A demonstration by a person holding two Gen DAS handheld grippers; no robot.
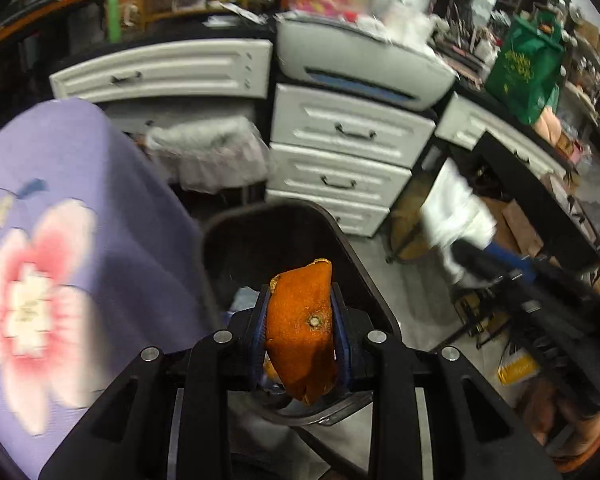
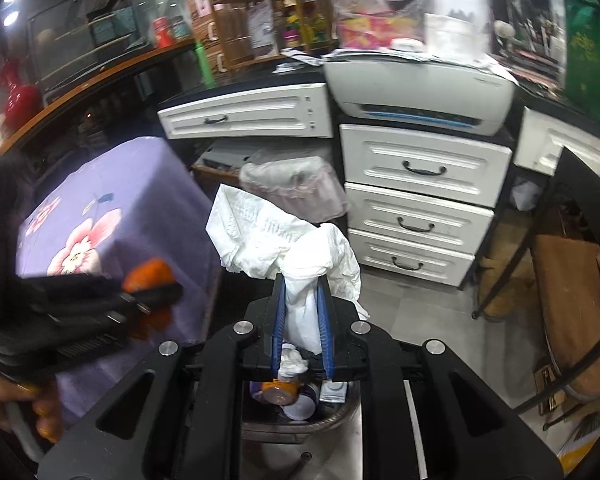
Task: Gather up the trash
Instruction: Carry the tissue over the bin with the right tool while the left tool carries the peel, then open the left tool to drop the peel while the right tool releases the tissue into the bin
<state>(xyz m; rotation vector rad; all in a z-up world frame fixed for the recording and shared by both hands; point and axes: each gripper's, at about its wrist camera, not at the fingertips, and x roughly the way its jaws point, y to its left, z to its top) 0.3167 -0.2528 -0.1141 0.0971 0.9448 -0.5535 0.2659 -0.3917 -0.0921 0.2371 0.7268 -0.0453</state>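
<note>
An orange peel [image 1: 302, 328] sits clamped between the blue pads of the left claw [image 1: 300, 320], poised directly above a dark trash bin [image 1: 364, 264] on the floor. The right claw [image 2: 302, 304] pinches a crumpled white tissue [image 2: 284, 236] over the bin's rim [image 2: 300, 424]; inside lie a brown-lidded jar [image 2: 280, 392], a white wad of paper [image 2: 294, 360], a pale cup [image 2: 300, 410] and a small white packet [image 2: 334, 392]. Beside the bin stands a bench draped in a purple flowered cloth [image 1: 60, 216]. Behind it sits a second bin lined with a clear plastic bag [image 2: 296, 184], next to white drawers [image 2: 420, 200] under a grey printer [image 2: 416, 88].
</note>
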